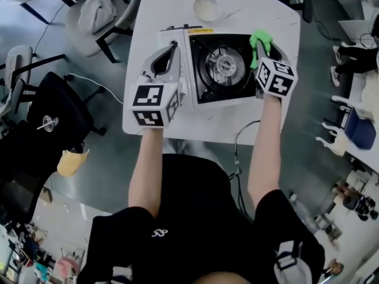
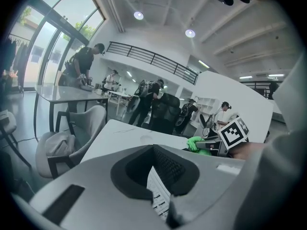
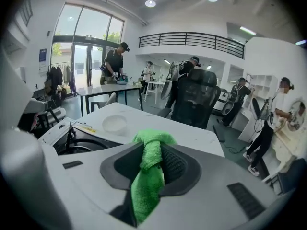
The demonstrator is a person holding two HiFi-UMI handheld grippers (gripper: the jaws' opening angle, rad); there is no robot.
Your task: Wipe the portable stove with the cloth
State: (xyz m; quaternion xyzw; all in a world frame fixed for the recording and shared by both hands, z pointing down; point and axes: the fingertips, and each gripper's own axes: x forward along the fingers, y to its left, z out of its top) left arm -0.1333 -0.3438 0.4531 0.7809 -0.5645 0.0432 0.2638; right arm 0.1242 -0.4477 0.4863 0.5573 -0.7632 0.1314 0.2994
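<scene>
Cloth (image 3: 146, 186) between right hand-held gripper's (image 1: 260, 51) jaws, above stove (image 1: 222, 67) edge

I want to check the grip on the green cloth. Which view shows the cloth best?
The right gripper view: the cloth fills its centre, pinched in the right gripper. The head view shows only a green tuft at the stove edge; the left gripper view, a small distant patch.
</scene>
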